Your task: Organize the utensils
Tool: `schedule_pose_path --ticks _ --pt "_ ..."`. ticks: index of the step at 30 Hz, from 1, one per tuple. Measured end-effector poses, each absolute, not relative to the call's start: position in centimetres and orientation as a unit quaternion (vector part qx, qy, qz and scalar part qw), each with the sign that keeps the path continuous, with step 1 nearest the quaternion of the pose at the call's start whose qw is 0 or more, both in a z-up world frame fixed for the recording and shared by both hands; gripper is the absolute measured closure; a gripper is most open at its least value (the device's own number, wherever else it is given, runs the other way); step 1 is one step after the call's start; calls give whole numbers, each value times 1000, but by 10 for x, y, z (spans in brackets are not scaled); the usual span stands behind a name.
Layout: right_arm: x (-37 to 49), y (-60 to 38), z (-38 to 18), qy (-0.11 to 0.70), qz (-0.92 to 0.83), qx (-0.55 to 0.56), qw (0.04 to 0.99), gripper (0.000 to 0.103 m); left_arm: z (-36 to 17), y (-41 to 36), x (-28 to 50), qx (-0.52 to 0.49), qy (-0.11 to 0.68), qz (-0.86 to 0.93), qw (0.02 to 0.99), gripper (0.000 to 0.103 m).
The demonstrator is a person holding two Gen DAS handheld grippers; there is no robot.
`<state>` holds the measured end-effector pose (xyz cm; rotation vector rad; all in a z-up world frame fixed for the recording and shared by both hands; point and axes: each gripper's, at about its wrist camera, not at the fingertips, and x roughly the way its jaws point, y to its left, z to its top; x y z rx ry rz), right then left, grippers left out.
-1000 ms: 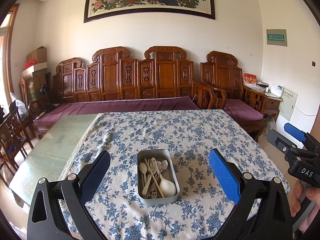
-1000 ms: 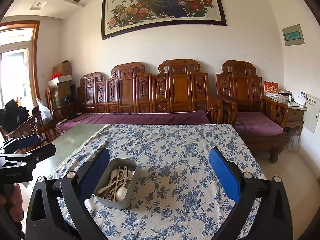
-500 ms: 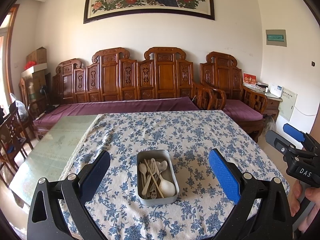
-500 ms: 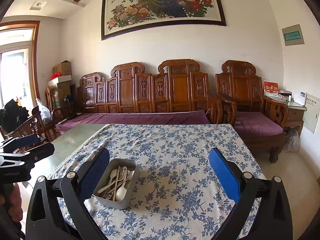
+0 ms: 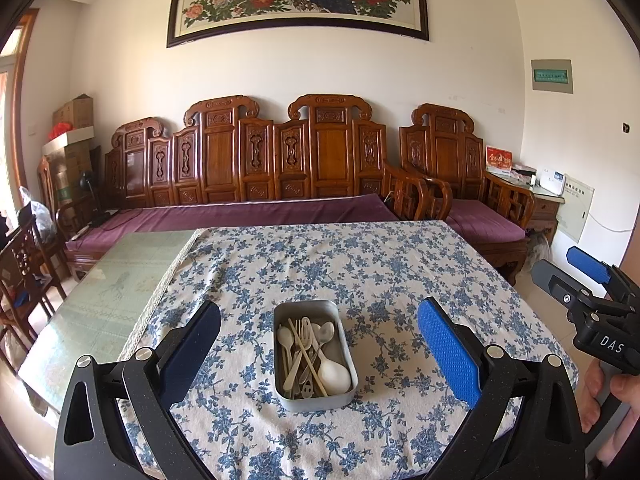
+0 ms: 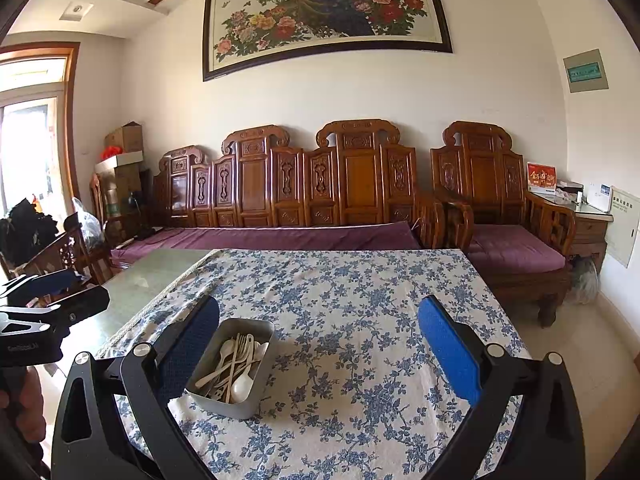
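Observation:
A grey metal tin (image 5: 280, 390) sits on the blue-flowered tablecloth (image 5: 360, 264), near the front. It holds several pale utensils (image 5: 310, 354): spoons, forks and chopsticks, piled together. My left gripper (image 5: 319, 344) is open and empty, held above and just in front of the tin. My right gripper (image 6: 319, 344) is open and empty, to the right of the tin (image 6: 256, 396), which shows by its left finger. The utensils (image 6: 236, 364) show there too. Each gripper appears at the edge of the other's view.
The cloth covers the right part of a green glass-topped table (image 5: 112, 280). A carved wooden sofa (image 5: 280, 168) with purple cushions stands behind the table. Wooden chairs (image 5: 24, 264) stand at the left. The table's right edge drops to a tiled floor (image 6: 592, 344).
Almost nothing differs. The left view has drifted very slightly; both grippers stay open and the tin has not moved.

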<state>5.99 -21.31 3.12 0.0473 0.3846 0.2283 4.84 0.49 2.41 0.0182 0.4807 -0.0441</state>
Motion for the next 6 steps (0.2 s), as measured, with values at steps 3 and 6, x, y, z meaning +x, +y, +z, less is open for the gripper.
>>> schedule_pose_path --ticks 3,6 --pt "60 -214 31 190 113 24 975 3 24 5 48 7 238 -22 971 8" --pt "60 -214 31 190 113 24 975 3 25 5 48 6 238 -23 971 8"
